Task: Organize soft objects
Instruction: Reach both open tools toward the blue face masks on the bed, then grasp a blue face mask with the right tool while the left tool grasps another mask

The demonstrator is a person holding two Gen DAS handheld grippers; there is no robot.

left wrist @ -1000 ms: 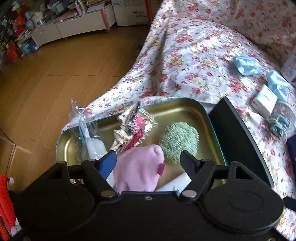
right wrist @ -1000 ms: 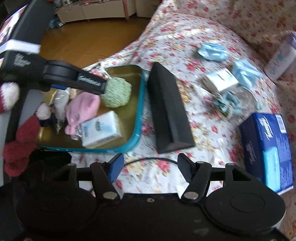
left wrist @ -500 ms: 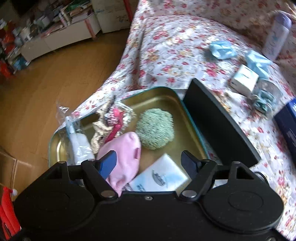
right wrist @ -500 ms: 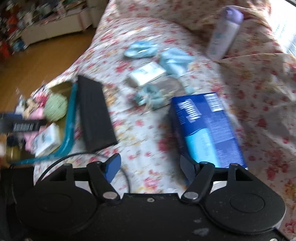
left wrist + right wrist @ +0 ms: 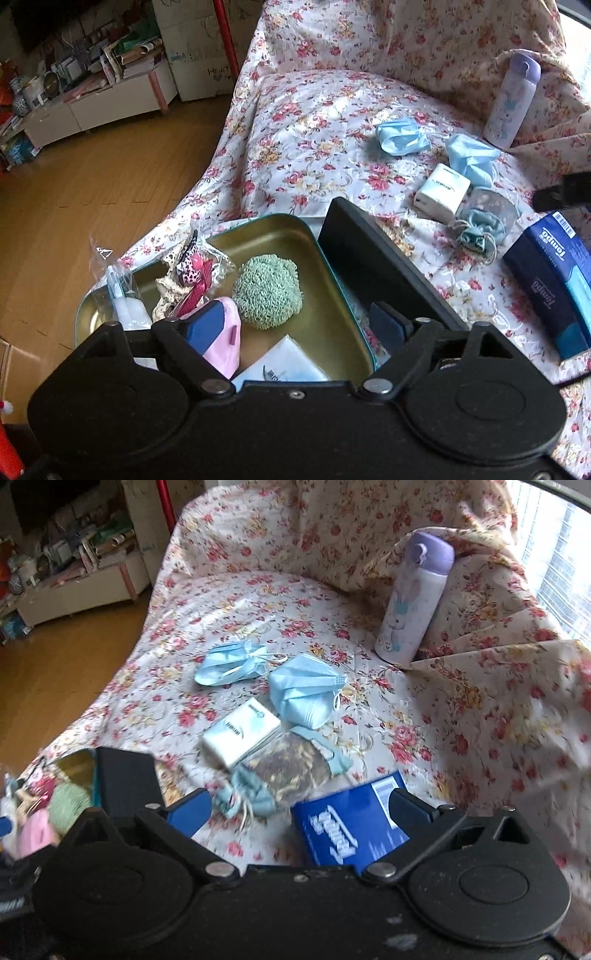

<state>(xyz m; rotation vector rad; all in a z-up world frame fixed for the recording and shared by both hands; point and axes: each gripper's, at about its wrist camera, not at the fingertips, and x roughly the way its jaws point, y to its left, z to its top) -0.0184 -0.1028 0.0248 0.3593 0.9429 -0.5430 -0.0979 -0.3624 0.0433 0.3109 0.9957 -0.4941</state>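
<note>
My left gripper (image 5: 295, 325) hovers over a gold tin tray (image 5: 288, 229), its jaws opening, and no pad presses on anything. In the tray lie a green knitted ball (image 5: 267, 291), a pink soft piece (image 5: 225, 347) under the left finger, a tissue pack (image 5: 284, 363) and bagged hair clips (image 5: 192, 269). My right gripper (image 5: 299, 806) hangs above the flowered bedspread, jaws opening wide, over a blue tissue box (image 5: 347, 830) without touching it. Ahead lie two blue face masks (image 5: 236, 661) (image 5: 306, 694), a white tissue pack (image 5: 240, 734) and a blue drawstring pouch (image 5: 255, 794).
A black lid (image 5: 376, 266) leans along the tray's right side. A lilac-capped bottle (image 5: 413, 598) stands at the back against the draped cushion. The bed edge drops to a wooden floor (image 5: 92, 184) on the left, with cluttered low cabinets beyond.
My right gripper has swung right, from beside the tray to over the blue box, and its jaws have widened. The left gripper has shifted a little, widened, and the pink piece sits by its left finger.
</note>
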